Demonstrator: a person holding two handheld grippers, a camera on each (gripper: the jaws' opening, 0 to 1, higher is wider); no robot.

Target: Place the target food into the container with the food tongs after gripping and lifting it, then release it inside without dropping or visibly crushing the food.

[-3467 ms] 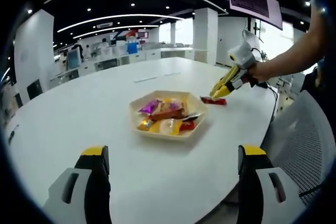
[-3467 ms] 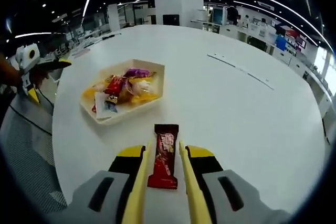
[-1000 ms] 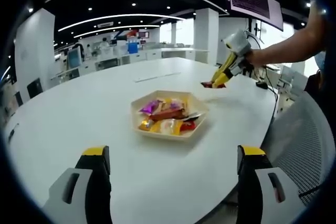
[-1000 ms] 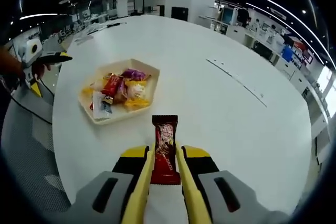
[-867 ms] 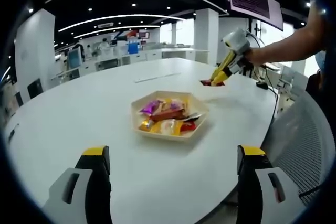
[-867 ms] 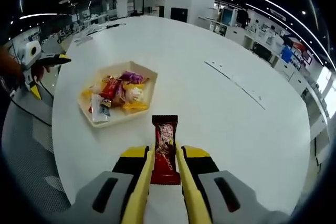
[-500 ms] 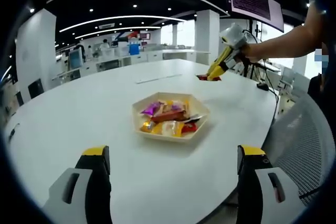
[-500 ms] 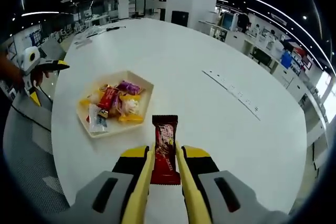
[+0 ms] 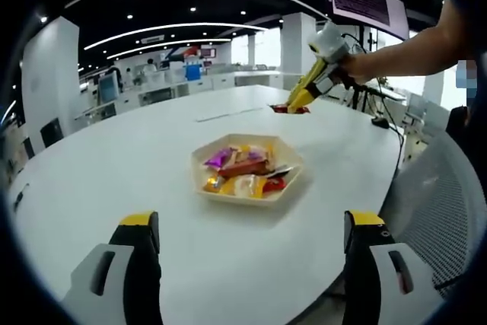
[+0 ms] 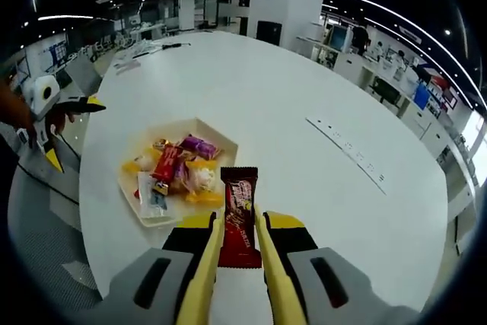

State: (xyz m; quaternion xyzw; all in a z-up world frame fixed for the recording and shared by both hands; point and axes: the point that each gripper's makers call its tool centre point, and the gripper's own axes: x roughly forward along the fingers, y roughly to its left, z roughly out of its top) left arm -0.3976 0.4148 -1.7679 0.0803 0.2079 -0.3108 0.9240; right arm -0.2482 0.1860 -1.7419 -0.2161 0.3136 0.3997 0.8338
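The red chocolate bar (image 10: 238, 215) is sitting low in the centre of the right gripper view, pinched between the narrowed yellow jaws of the right gripper (image 10: 238, 264), above the white table (image 10: 304, 112). The hexagonal tray of wrapped sweets (image 10: 144, 199) is lying just left of it. In the left gripper view, the left gripper (image 9: 247, 253) is holding its jaws wide apart with nothing between them.

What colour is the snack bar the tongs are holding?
The snack bar is dark red with white lettering, clearest in the right gripper view.

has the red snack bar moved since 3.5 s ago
Yes. In the left gripper view the red snack bar, clamped in the right gripper, has risen off the table beside the tray and now hangs above it.
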